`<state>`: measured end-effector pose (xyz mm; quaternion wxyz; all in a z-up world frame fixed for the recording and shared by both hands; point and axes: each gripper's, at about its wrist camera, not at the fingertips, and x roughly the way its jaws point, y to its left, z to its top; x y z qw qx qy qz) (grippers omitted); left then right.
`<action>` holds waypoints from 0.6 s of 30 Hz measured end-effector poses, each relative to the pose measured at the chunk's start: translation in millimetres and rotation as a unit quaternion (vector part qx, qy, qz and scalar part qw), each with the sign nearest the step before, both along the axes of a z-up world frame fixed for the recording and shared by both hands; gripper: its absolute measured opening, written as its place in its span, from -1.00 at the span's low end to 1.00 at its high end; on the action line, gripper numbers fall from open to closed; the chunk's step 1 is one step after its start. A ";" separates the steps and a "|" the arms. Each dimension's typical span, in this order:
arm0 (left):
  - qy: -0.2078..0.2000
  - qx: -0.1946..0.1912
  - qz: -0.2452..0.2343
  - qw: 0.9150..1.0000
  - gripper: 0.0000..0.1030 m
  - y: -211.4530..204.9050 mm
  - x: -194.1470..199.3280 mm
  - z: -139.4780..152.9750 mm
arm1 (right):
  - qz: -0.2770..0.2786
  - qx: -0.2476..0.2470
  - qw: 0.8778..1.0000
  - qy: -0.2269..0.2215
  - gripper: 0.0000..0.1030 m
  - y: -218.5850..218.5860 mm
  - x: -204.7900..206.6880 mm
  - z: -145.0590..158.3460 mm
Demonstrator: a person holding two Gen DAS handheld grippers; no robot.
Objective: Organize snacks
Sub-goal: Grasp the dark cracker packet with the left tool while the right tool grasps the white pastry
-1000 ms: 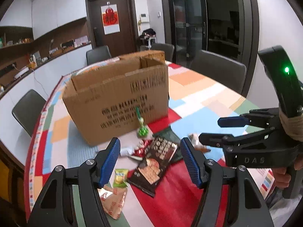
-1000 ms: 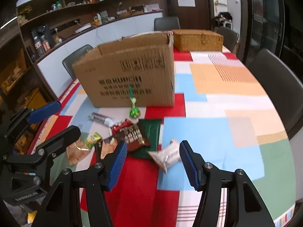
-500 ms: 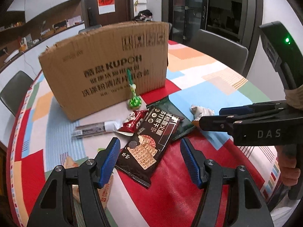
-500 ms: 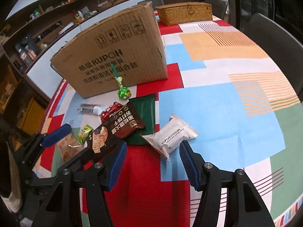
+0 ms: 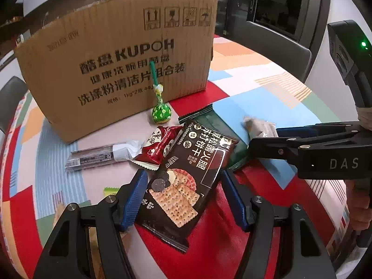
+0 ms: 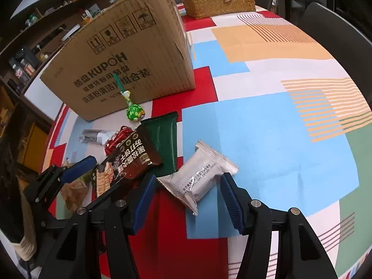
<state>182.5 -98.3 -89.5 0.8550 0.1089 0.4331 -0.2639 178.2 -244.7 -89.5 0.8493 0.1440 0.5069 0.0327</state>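
A dark cracker packet lies on the patchwork tablecloth, and my left gripper stands open astride its near end, the blue pads not pressing it. In the right wrist view, a silver packet lies between the open fingers of my right gripper. Around them lie a green lollipop, a small red packet, a dark green packet and a long dark bar. Each gripper shows in the other's view: the right gripper and the left gripper.
A big cardboard box stands just behind the snacks. A wicker basket sits at the table's far side. Grey chairs ring the round table. A brown packet and a small green one lie by the left gripper.
Both grippers have come down and tilted towards the table. The cracker packet now lies between the left fingers and the silver packet between the right ones. The jaws' width looks unchanged.
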 end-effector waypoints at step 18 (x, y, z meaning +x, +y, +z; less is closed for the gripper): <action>0.044 -0.031 -0.003 0.999 -0.01 -16.6 18.3 -8.0 | -0.009 0.030 0.999 0.011 0.14 -12.0 21.5 -10.4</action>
